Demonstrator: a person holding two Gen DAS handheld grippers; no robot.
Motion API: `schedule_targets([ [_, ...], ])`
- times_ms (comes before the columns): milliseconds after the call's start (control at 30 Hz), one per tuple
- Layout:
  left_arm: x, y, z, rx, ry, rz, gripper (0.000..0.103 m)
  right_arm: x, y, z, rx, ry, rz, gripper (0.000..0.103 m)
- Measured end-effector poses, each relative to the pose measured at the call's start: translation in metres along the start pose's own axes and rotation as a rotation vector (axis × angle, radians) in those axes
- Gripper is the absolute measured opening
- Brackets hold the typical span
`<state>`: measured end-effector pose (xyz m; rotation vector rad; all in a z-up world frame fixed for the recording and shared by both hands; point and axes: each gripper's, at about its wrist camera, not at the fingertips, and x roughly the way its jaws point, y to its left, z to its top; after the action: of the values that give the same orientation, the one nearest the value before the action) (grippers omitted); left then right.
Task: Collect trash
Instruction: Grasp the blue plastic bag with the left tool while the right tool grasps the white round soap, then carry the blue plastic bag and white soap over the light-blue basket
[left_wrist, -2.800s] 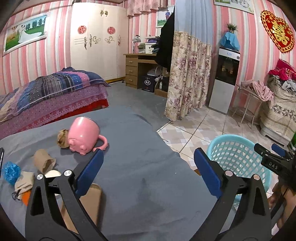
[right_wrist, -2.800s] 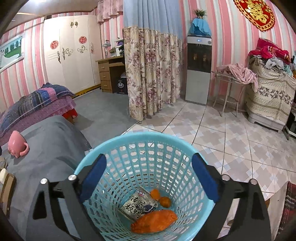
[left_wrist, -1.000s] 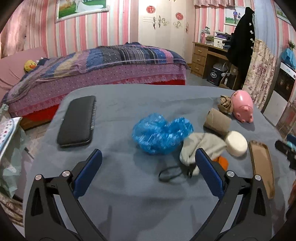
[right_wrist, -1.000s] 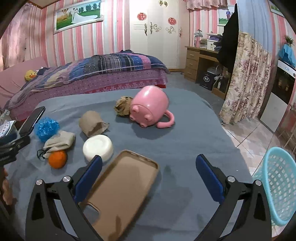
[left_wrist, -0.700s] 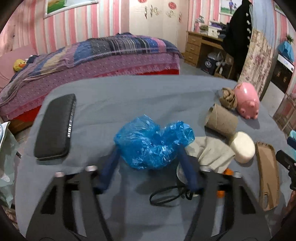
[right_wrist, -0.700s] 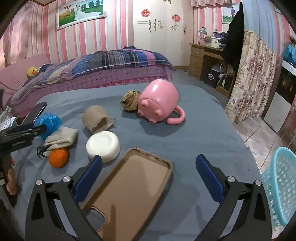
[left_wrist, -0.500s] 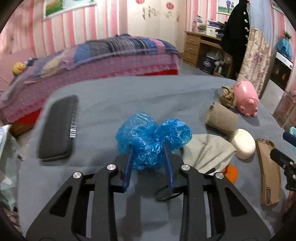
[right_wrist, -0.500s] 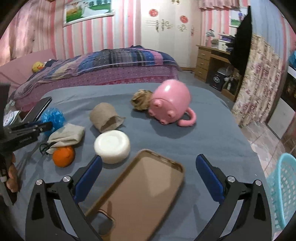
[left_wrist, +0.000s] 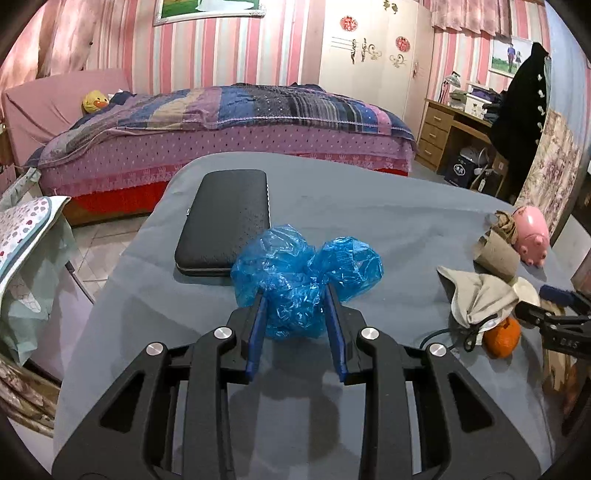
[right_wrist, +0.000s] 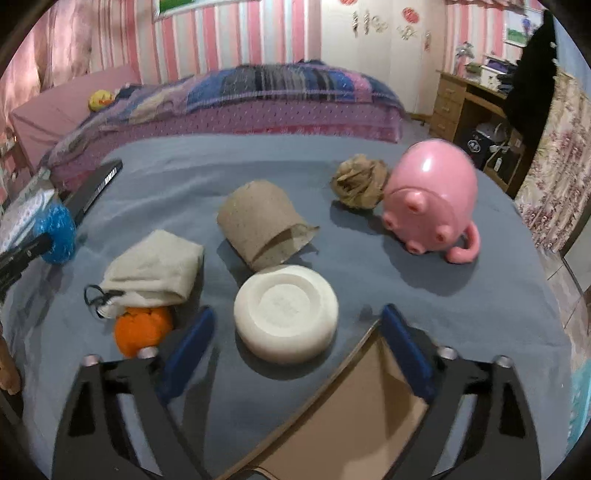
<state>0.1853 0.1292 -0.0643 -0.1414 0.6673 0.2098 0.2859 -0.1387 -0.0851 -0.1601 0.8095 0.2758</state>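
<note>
The left gripper (left_wrist: 295, 306) is pinching a crinkly blue plastic wad (left_wrist: 306, 280) on the grey cloth-covered table (left_wrist: 369, 206), beside a flat black case (left_wrist: 225, 225). The right gripper (right_wrist: 295, 332) is just closing, jaws apart, nothing clamped, around a smooth white round puck (right_wrist: 286, 314) beside a tan phone case (right_wrist: 351, 428).

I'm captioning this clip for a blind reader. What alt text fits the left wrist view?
The left claw has closed its blue pads on a crumpled blue plastic bag on a grey-covered table. A black case lies just beyond; a beige cloth and an orange sit to the right.
</note>
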Motion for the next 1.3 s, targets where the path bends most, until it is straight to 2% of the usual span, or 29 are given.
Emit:
schedule_targets([
  [67, -0.001, -0.006, -0.001, 0.025, -0.011, 0.006, 0.029, 0.0, 0.005, 0.001, -0.034, -0.003, -0.007, 0.072],
  [100, 0.0, -0.009, -0.002, 0.041, -0.012, 0.01, 0.029, -0.001, 0.004, 0.001, -0.034, 0.0, 0.006, 0.06],
  [333, 0.001, -0.013, -0.004, 0.051, -0.018, 0.022, 0.029, -0.015, -0.003, -0.007, 0.003, -0.043, 0.022, 0.061],
  [533, 0.002, -0.014, -0.004, 0.061, -0.01, 0.044, 0.029, -0.056, -0.026, -0.01, 0.073, -0.139, 0.027, 0.061],
  [667, 0.0, -0.019, -0.001, 0.066, -0.002, 0.052, 0.029, -0.089, -0.043, -0.02, 0.114, -0.187, -0.01, 0.061],
  [900, -0.037, -0.057, 0.008, 0.096, -0.047, -0.018, 0.029, -0.141, -0.09, -0.055, 0.187, -0.206, -0.116, 0.061],
  [1133, -0.074, -0.128, 0.013, 0.165, -0.092, -0.119, 0.029, -0.173, -0.144, -0.087, 0.258, -0.232, -0.199, 0.061],
  [1300, -0.084, -0.172, 0.014, 0.19, -0.096, -0.176, 0.029, -0.189, -0.177, -0.1, 0.284, -0.251, -0.253, 0.061],
])
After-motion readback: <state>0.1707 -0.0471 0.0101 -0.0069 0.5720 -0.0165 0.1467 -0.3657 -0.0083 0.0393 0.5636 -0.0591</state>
